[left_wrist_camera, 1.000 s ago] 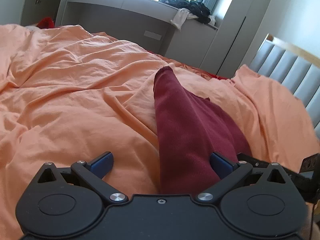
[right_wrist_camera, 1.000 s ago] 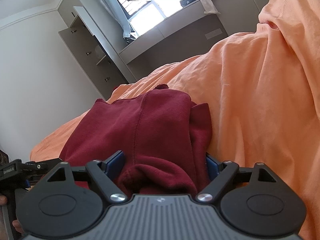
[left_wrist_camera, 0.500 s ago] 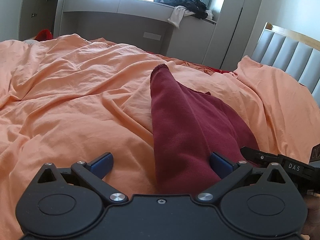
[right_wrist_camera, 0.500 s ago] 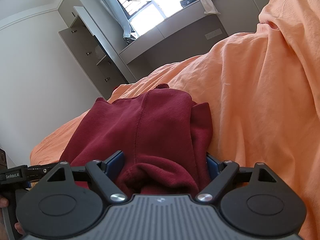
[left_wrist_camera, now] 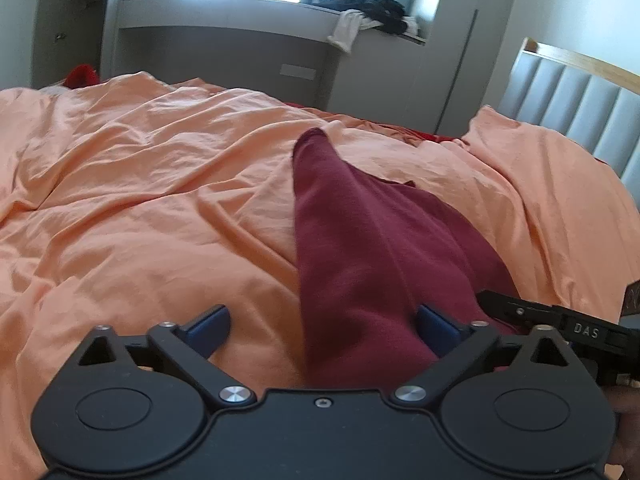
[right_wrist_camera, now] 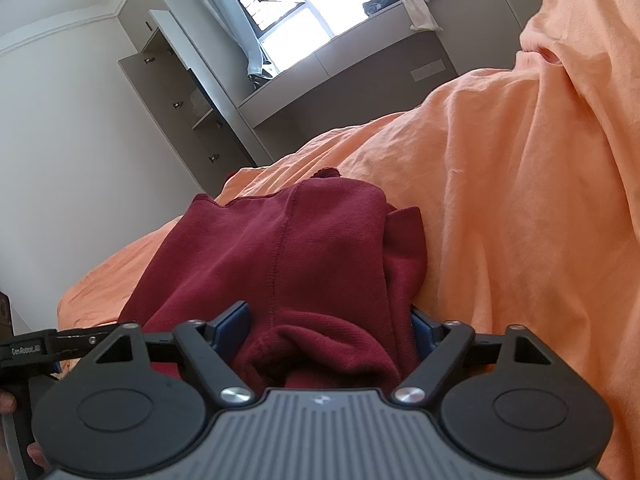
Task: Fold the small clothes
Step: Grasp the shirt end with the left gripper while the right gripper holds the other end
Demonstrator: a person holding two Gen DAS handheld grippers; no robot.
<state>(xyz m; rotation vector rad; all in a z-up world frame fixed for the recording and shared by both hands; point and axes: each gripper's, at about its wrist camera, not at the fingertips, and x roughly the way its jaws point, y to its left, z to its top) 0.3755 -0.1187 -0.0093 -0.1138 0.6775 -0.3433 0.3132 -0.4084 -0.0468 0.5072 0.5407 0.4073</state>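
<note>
Left wrist view. Ahead and to the left of the left gripper [left_wrist_camera: 322, 326] spreads a rumpled orange sheet [left_wrist_camera: 132, 200] covering the bed. The gripper's jaws stand wide apart and are closing; its left finger [left_wrist_camera: 210, 328] rests over bare sheet, and its right finger [left_wrist_camera: 436, 328] lies against the near end of a dark red garment [left_wrist_camera: 360, 248]. The near end of the garment fills the right half of the gap, though the pads do not press it from both sides. From there the garment runs away from the gripper as a long narrowing fold, ending in a raised tip well ahead. To the right, just beside this gripper, the black arm of the right gripper [left_wrist_camera: 560, 320] crosses the garment's edge. Beyond the bed stand a grey cabinet ledge [left_wrist_camera: 224, 20] carrying a heap of dark clothes [left_wrist_camera: 360, 0], and a padded headboard [left_wrist_camera: 580, 96] at far right.

Right wrist view. At far left the left gripper [right_wrist_camera: 48, 346] enters with part of a hand [right_wrist_camera: 8, 404] behind it. The right gripper [right_wrist_camera: 328, 328] has its jaws partly apart and closing, with the bunched, rolled hem of the dark red garment [right_wrist_camera: 288, 248] between them; the cloth touches both blue fingers [right_wrist_camera: 234, 322]. The garment extends straight ahead, a stitched seam down its middle. To the right the orange sheet [right_wrist_camera: 520, 184] rises in a high fold.
</note>
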